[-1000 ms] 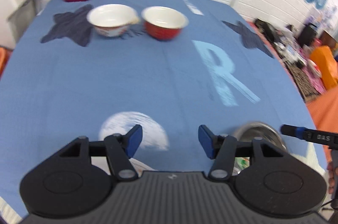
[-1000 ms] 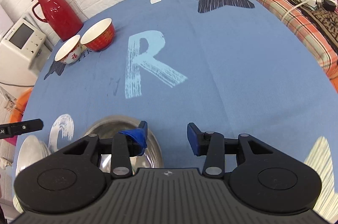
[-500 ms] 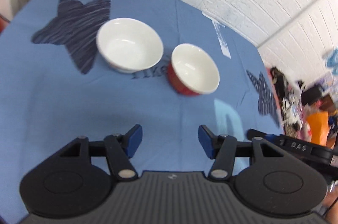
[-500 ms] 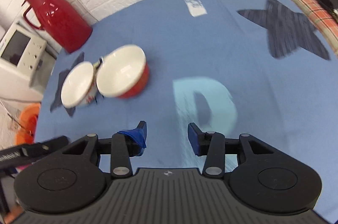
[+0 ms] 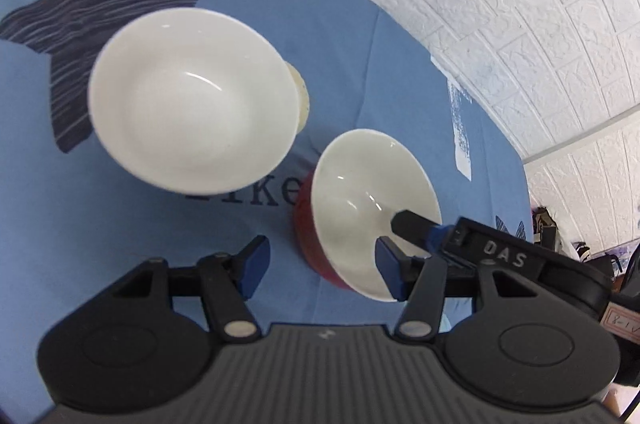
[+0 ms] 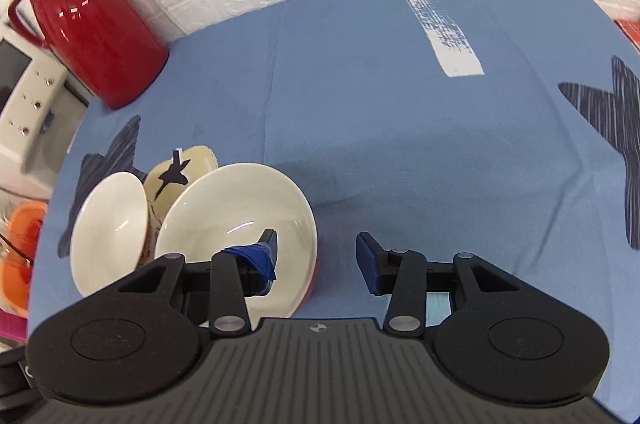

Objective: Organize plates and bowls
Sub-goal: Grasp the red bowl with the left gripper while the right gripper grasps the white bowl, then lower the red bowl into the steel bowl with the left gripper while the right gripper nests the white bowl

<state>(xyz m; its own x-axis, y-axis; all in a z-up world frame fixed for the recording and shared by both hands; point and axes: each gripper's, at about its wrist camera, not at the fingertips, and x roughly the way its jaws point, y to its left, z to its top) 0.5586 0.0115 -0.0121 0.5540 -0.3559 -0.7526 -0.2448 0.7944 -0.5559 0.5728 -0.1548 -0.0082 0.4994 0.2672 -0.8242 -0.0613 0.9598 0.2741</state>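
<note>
My right claw gapes across the red bowl's rim near the counter's far edge; my left claw hangs released.

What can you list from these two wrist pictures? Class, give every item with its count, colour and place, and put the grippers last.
Red bowl: one, red outside and white inside, on the cloth nearest both grippers.
White bowl: one, white inside, patterned outside, on the cloth beside the red bowl and over the dark star print.
Red jug: one, red, at the far edge of the table by the wall.
Tablecloth: one, blue with dark stars and pale letters, covering the table.
White appliance: one, white with a screen, off the table beyond the jug.
Orange object: one, orange, off the table edge; too cropped to identify.
Brick wall: white, behind the table.
Left gripper: black with blue pads, open.
Right gripper: black with blue pads, open, straddling the red bowl's rim.
</note>
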